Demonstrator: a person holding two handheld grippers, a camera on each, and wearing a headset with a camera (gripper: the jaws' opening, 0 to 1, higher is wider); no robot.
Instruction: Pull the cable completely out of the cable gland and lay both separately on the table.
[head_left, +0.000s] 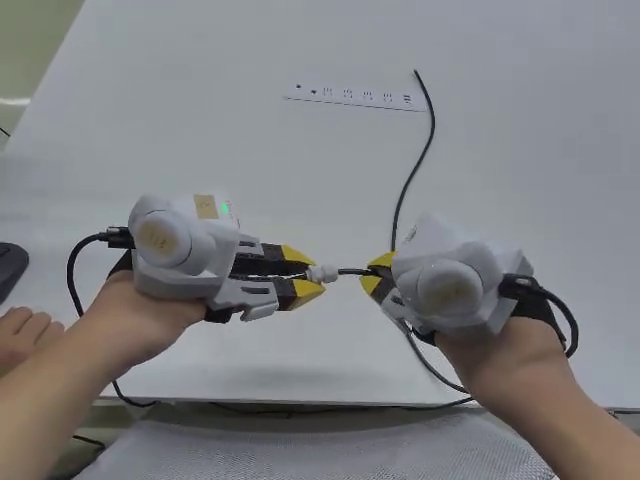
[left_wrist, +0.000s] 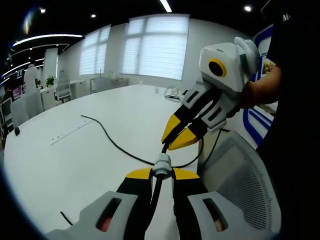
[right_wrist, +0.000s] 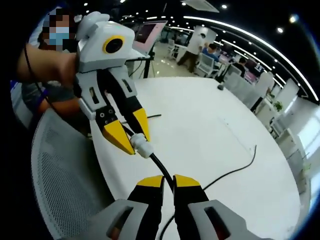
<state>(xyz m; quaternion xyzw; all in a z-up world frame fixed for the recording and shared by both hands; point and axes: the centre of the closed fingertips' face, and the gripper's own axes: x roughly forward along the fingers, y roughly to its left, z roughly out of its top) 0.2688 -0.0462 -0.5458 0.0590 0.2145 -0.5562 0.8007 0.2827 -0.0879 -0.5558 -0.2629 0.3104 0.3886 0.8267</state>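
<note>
Here, in the lower centre of the head view, the left gripper (head_left: 305, 272) is clenched on the small white cable gland (head_left: 322, 272). The right gripper (head_left: 375, 276) is pinched on the black cable (right_wrist: 159, 165) just beside it, both above the table (head_left: 200, 120) edge. The gland looks light, hard and smooth, so likely to slip unless squeezed across its body. The cable looks thin and limp, so it is best held close to the gland.

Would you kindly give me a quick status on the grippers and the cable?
Left gripper shut on gland, right gripper shut on cable. Cable not yet out of gland. Power strip far back on table.
</note>
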